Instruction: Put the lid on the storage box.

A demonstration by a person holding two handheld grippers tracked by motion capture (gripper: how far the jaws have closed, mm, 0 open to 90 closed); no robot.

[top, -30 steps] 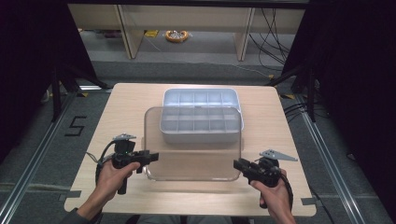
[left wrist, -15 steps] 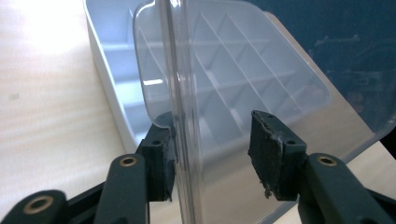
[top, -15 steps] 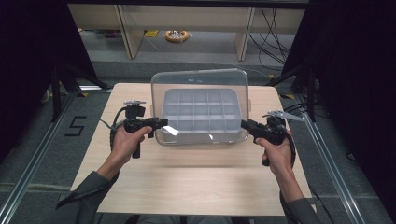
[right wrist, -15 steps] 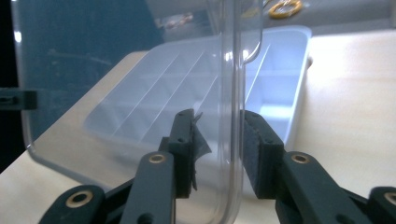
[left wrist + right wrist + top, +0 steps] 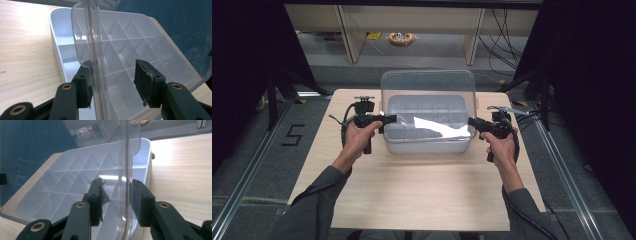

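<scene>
A clear plastic lid (image 5: 427, 92) stands nearly upright over the front of a white compartment tray (image 5: 427, 146) on the wooden table. My left gripper (image 5: 388, 119) is shut on the lid's left side; in the left gripper view the lid's rim (image 5: 96, 50) lies against one pad, with the tray (image 5: 56, 32) below. My right gripper (image 5: 472, 122) holds the lid's right side. Its jaws have just been opening a little, with the lid's edge (image 5: 127, 157) still between them and against the pad, above the tray's wall (image 5: 147, 165).
The wooden table (image 5: 422, 195) has bare room in front of the tray and at both sides. Beyond the far edge, table legs and cables stand on a grey floor. A person's forearms come in from the bottom.
The lid lay low and flat in front of the tray; it has since risen, tipped upright and moved away to stand over the tray. Both hands moved forward and up with it.
</scene>
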